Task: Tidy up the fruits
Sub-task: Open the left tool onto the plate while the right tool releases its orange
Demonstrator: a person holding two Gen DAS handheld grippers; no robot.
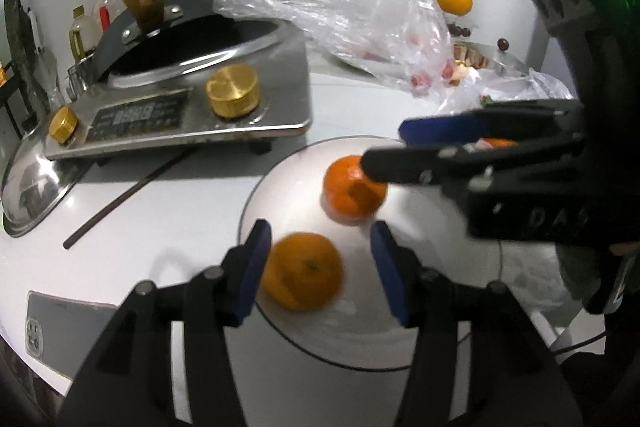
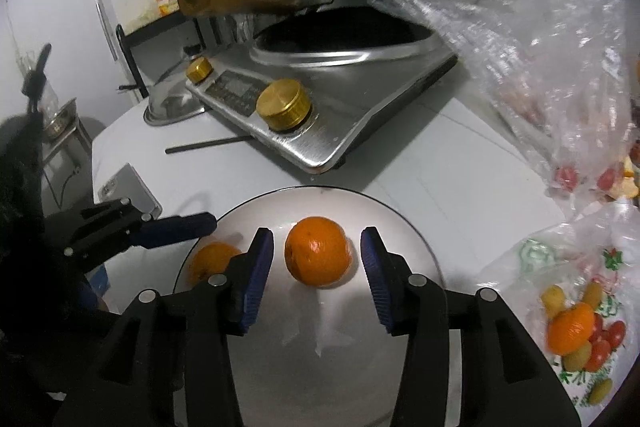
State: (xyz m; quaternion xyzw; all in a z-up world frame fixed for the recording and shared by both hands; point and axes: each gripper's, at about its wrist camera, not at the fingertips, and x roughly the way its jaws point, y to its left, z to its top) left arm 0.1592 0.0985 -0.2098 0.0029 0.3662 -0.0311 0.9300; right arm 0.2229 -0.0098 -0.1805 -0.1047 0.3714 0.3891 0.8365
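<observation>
The left tongs (image 1: 318,259) stand open at the bottom of the left wrist view; one mandarin (image 1: 302,277) lies between the blue pads, close to the left pad, and no pad presses on it. The right tongs (image 2: 317,253) are open too, around a second mandarin (image 2: 318,251), with a gap on both sides. Both fruits lie on one round white plate (image 2: 360,347) with a dark rim, low in the centre of each view. They are bright orange, a little flattened, with dimpled skin; the near one in the left view is blurred.

Farther, one thin dark stick (image 2: 208,145) lies on the white surface (image 2: 440,179). Behind it stands one steel cooker (image 2: 340,131) with two brass knobs and a dark pan. At the right, crumpled clear bags (image 2: 540,67) partly hide small red fruits. One more mandarin (image 2: 570,327) sits at the lower right among small tomatoes, hard to count.
</observation>
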